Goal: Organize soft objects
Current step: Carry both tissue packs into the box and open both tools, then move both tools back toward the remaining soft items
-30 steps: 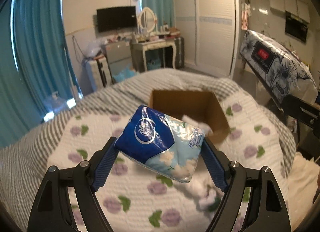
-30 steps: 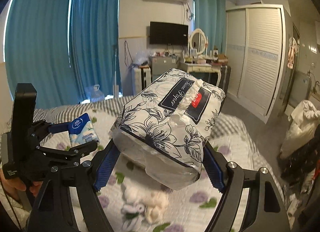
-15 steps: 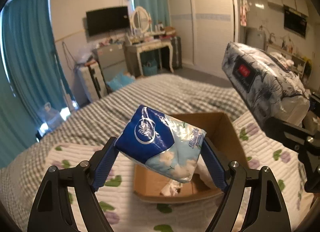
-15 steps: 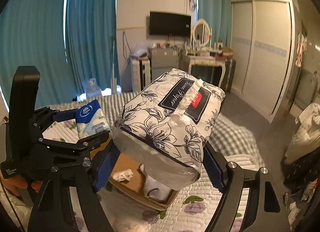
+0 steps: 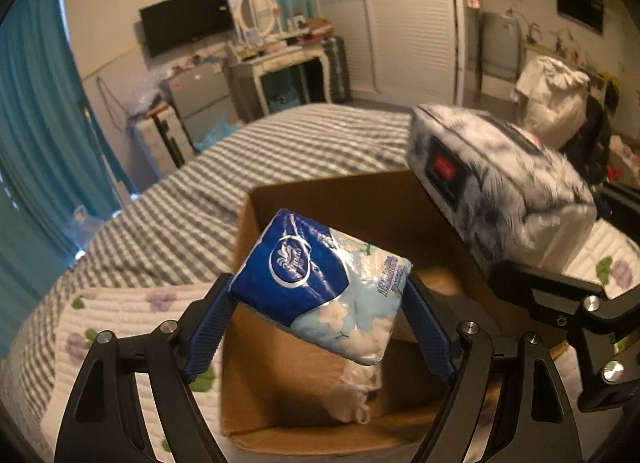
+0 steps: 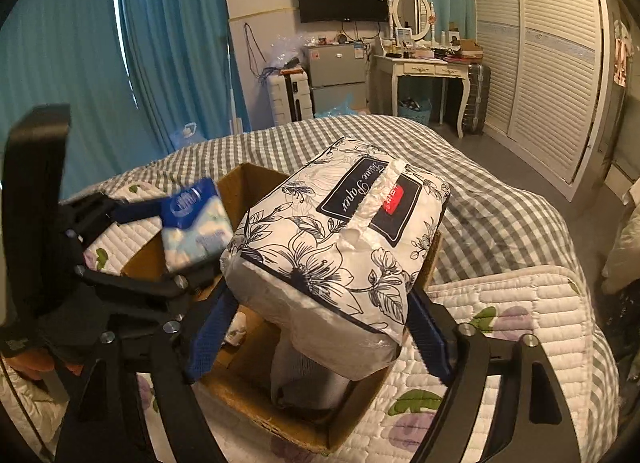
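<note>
A blue tissue pack [image 5: 320,283] hangs over the open cardboard box [image 5: 360,199], with my left gripper [image 5: 320,291] closed on its ends; the jaws are starting to open while the pads still touch it. In the right wrist view, my right gripper [image 6: 320,299] holds a large floral tissue pack [image 6: 340,239] over the same box [image 6: 256,403]. Its jaws are opening too, with the pack still between the pads. The floral pack [image 5: 496,191] shows blurred at the right of the left wrist view. White soft items [image 5: 352,395] lie inside the box.
The box sits on a bed with a floral quilt [image 6: 500,323] over a grey checked blanket [image 5: 180,215]. Teal curtains [image 6: 168,43], a dressing table [image 6: 420,67] and a white wardrobe [image 6: 540,55] stand beyond the bed. A hand [image 6: 28,363] grips the left tool.
Both grippers have moved forward and down with their packs, from over the quilt to right above the box. The box now fills the lower part of both views.
</note>
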A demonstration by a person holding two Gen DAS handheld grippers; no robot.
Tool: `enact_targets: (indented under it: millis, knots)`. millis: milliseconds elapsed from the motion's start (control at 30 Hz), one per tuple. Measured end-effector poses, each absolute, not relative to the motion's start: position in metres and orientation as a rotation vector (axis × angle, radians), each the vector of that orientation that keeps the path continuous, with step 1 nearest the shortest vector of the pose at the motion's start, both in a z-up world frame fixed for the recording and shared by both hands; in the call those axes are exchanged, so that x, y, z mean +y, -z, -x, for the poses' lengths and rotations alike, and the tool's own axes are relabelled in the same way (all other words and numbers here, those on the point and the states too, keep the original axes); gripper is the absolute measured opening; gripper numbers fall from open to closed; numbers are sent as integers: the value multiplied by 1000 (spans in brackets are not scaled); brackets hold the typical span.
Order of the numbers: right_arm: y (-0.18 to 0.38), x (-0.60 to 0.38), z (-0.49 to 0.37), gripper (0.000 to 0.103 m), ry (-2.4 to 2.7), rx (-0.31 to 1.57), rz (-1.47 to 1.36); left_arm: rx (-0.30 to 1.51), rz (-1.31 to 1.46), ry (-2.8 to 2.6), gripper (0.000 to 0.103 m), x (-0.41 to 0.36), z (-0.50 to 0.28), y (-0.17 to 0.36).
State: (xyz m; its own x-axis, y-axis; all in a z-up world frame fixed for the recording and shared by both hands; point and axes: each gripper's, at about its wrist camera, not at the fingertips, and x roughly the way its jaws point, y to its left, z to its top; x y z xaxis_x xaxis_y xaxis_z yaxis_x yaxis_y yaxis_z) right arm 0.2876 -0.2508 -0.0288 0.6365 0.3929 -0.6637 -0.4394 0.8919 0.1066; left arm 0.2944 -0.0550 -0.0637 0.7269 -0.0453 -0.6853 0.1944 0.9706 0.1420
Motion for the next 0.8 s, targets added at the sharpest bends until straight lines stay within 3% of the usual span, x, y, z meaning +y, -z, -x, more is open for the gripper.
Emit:
enact_targets:
  millis: [100,367,800]
  knots:
    - [25,-253,-286,94,-474,726,49,793,-206,108,95,-57,-298,69]
    - [-6,-266,-268,98,-420,676,47,756,-210,65,95,-55,-281,48]
    - [-147,-279,-135,98,-361,511,118,485,-155,15,96,-30,-148,-111]
